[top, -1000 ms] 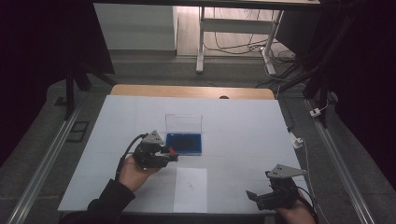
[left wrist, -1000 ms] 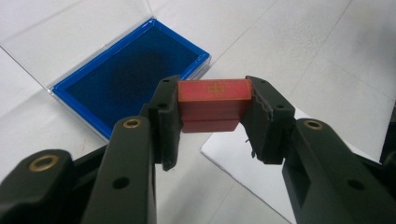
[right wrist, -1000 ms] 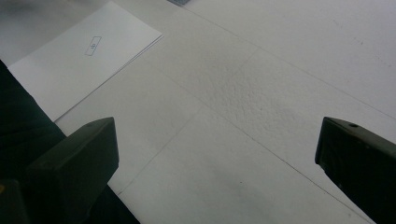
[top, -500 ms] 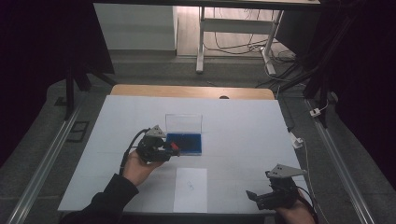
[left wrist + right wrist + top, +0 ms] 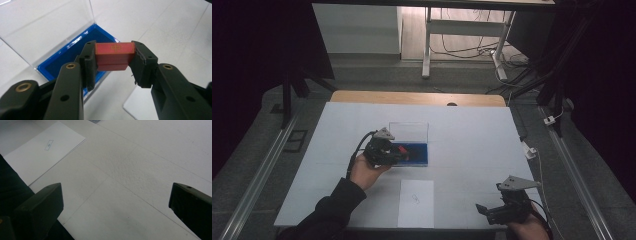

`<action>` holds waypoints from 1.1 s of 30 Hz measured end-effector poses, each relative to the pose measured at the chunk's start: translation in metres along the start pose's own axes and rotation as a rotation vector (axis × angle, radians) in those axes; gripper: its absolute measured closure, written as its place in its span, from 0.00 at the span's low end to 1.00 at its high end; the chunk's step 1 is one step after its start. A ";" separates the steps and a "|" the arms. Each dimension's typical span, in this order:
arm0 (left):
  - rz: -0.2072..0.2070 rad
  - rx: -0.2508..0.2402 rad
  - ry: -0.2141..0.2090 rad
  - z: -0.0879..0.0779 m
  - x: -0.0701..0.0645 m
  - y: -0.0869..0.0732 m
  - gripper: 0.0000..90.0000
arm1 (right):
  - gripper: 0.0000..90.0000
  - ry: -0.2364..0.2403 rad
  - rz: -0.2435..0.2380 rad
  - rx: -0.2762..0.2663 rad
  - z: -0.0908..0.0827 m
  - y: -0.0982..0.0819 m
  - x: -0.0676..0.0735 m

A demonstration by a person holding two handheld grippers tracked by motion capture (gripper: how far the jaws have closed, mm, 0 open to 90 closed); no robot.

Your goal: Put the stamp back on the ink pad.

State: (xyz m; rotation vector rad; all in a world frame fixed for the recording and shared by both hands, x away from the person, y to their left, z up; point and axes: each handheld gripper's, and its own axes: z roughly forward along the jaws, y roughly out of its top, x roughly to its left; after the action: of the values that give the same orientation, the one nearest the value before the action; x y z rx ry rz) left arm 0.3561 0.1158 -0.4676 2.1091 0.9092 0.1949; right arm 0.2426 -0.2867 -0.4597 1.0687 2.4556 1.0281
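Observation:
My left gripper (image 5: 398,152) is shut on a small red block (image 5: 114,53) with a gold mark on its top face, its pads pressing on the two ends. The block (image 5: 401,149) hangs just above the near left edge of a shallow blue box (image 5: 63,61). The box's clear lid (image 5: 50,25) stands open behind it. In the high view the blue box (image 5: 418,152) sits at the middle of the white table. My right gripper (image 5: 488,212) rests at the table's front right, jaws wide apart (image 5: 115,202) with only bare table between them.
A white sheet of paper (image 5: 416,202) with a small printed mark lies at the front centre, and it also appears in the right gripper view (image 5: 45,150). The white table top (image 5: 472,135) stretches out around the box. Dark floor and rails flank the table.
The left hand has carried the red block a short way forward and to the right, up to the blue box. The right gripper has stayed where it was.

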 end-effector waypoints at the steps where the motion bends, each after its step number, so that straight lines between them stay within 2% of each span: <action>1: 0.004 0.002 0.003 0.002 0.001 0.001 0.65 | 0.00 0.000 0.000 0.000 0.000 0.000 0.000; 22: 0.007 0.044 0.060 0.039 0.015 0.012 0.64 | 0.00 0.001 0.010 -0.001 0.000 0.000 0.000; 33: 0.017 0.079 0.094 0.053 0.019 0.007 0.64 | 0.00 0.003 0.010 0.000 0.000 0.000 -0.001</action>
State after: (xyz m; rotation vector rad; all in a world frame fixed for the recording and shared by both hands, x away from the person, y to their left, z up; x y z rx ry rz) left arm 0.3960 0.0923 -0.5008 2.1964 0.9681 0.2726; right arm 0.2428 -0.2874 -0.4598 1.0809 2.4544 1.0336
